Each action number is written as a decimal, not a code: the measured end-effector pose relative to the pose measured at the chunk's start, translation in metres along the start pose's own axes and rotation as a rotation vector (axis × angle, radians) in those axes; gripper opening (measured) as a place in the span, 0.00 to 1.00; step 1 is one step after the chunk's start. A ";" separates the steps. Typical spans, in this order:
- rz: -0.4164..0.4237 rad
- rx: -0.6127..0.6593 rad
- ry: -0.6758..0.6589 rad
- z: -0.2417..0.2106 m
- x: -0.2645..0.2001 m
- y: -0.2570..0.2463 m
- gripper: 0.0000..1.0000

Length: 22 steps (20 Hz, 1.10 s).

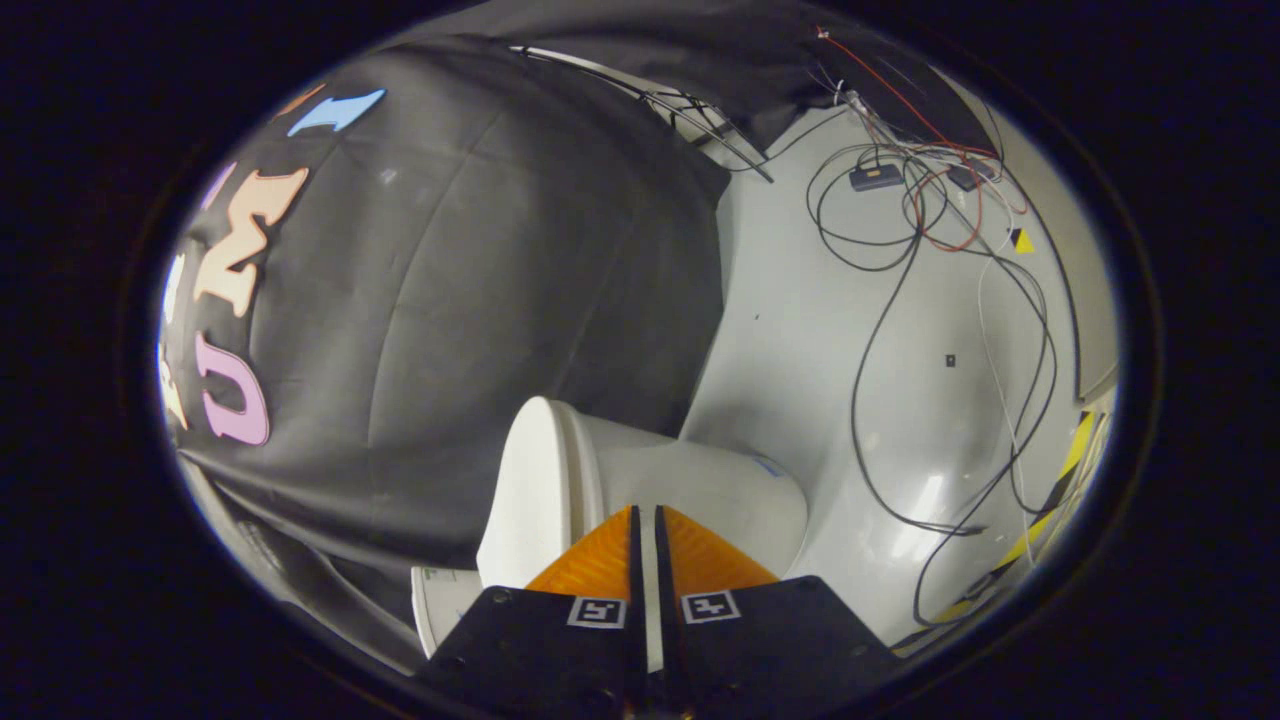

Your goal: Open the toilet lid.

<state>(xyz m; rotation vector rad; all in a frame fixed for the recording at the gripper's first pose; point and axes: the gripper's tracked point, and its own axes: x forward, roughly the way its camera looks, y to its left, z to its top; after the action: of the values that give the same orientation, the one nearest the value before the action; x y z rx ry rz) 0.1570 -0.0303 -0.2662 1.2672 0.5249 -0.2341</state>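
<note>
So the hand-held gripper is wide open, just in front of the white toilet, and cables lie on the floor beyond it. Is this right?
Not quite: in the gripper view the hand-held gripper is nearly shut, its fingers almost touching. The rest holds: the white toilet is just ahead, and cables lie on the floor beyond.

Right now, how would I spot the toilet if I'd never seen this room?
Find the black cloth wall and follow it down to the pale grey floor. The smooth white ceramic toilet stands there, just ahead of the nearly closed fingers; thin tangled cables lie beyond.
</note>
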 end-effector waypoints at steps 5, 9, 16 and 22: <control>0.047 0.038 0.045 -0.010 0.006 0.001 0.06; 0.082 0.059 0.067 -0.017 0.013 0.006 0.06; 0.107 0.089 0.089 -0.024 0.023 0.008 0.06; 0.163 0.109 0.107 -0.028 0.025 0.014 0.02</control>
<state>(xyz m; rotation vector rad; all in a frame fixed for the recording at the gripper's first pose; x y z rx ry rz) 0.1780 0.0034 -0.2721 1.4271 0.5017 -0.0588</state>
